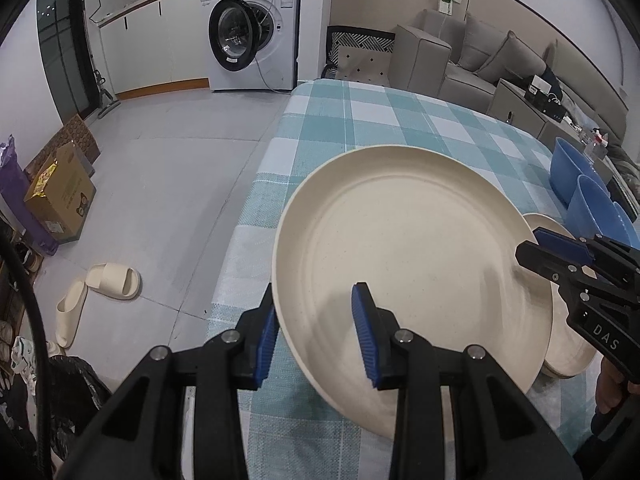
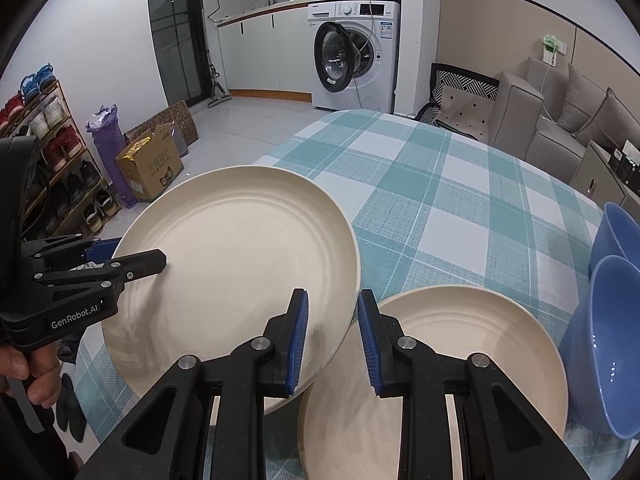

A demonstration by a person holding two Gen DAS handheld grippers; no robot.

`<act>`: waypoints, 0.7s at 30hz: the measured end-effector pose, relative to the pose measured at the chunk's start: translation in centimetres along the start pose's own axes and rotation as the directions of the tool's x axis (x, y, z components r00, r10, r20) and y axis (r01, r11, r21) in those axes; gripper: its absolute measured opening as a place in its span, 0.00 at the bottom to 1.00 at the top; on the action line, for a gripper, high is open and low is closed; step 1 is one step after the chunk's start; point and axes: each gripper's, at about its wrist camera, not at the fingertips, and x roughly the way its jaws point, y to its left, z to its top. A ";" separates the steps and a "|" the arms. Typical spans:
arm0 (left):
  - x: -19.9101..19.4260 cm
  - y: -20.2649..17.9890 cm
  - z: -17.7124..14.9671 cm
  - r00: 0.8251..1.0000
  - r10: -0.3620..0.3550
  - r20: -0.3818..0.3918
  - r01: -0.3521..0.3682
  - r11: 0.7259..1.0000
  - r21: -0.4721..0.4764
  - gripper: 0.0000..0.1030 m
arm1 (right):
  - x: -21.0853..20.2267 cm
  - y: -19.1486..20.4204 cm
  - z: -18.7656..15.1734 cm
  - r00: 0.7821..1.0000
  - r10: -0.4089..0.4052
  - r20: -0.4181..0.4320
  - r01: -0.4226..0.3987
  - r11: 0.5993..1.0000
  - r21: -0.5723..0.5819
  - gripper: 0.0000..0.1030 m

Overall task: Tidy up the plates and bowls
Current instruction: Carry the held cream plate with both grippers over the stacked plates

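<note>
1. Currently the large cream plate (image 1: 408,264) sits mid-frame in the left wrist view, tilted and raised off the checked tablecloth (image 1: 384,120), held by both tongs.
2. Left gripper (image 1: 320,336) is clamped on the plate's near-left rim, one blue pad under the edge and one on the inner face; not open.
3. Right gripper (image 2: 332,340) pinches the opposite rim, lower centre of its own view, jaws nearly closed on the thin edge. Two grips probably because a wide plate would tip from one.
4. A smaller cream plate (image 2: 460,360) lies flat on the cloth at lower right of the right wrist view, just beside and partly under the lifted plate's edge.
5. Two blue bowls (image 2: 600,344) stand at the right edge, near the small plate.
6. Judgement: mid-carry, stack destination unclear.
</note>
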 end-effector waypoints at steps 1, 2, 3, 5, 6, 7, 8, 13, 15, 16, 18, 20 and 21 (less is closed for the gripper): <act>-0.1 -0.2 0.0 1.000 0.000 0.002 0.000 1.000 0.003 0.33 | -0.2 -0.1 -0.1 1.000 -0.002 0.004 0.001 1.000 0.004 0.25; -0.2 -0.4 0.0 1.000 0.001 0.005 -0.001 1.000 0.005 0.33 | -0.5 -0.3 -0.1 1.000 -0.004 0.009 0.004 1.000 0.007 0.25; -0.3 -0.7 0.0 1.000 0.001 0.008 -0.001 1.000 0.008 0.33 | -0.8 -0.4 -0.2 1.000 -0.008 0.013 0.008 1.000 0.008 0.25; -0.5 -1.2 0.1 1.000 -0.004 0.013 0.004 1.000 0.020 0.33 | -1.3 -0.6 -0.3 1.000 -0.014 0.020 0.014 1.000 0.015 0.25; -0.6 -1.4 0.1 1.000 -0.007 0.015 0.006 1.000 0.025 0.33 | -1.5 -0.8 -0.4 1.000 -0.016 0.023 0.015 1.000 0.021 0.25; -0.7 -1.6 0.1 1.000 -0.009 0.018 0.009 1.000 0.027 0.33 | -1.8 -1.0 -0.5 1.000 -0.017 0.027 0.016 1.000 0.025 0.25; -0.8 -1.8 0.1 1.000 -0.014 0.022 0.013 0.999 0.030 0.33 | -2.1 -1.2 -0.7 0.999 -0.018 0.030 0.017 0.999 0.031 0.25; -1.3 -3.3 0.0 0.999 -0.023 0.031 0.022 0.998 0.054 0.33 | -3.6 -1.9 -1.3 0.998 -0.032 0.047 0.030 0.998 0.052 0.25; -1.4 -3.8 0.0 0.999 -0.029 0.034 0.026 0.998 0.060 0.33 | -4.1 -2.3 -1.5 0.998 -0.040 0.053 0.036 0.998 0.059 0.25; -1.4 -4.0 0.0 0.999 -0.033 0.035 0.030 0.998 0.062 0.33 | -4.3 -2.6 -1.5 0.998 -0.041 0.054 0.037 0.997 0.063 0.25; -1.5 -4.5 -0.1 0.999 -0.043 0.033 0.041 0.997 0.067 0.33 | -4.8 -3.0 -1.8 0.997 -0.043 0.061 0.039 0.997 0.074 0.25; -1.6 -4.9 -0.2 0.998 -0.050 0.035 0.047 0.996 0.074 0.33 | -5.3 -3.4 -2.1 0.997 -0.047 0.067 0.041 0.996 0.084 0.25; -1.6 -5.2 -0.2 0.998 -0.050 0.036 0.047 0.996 0.081 0.33 | -5.6 -3.7 -2.3 0.996 -0.049 0.069 0.042 0.995 0.089 0.25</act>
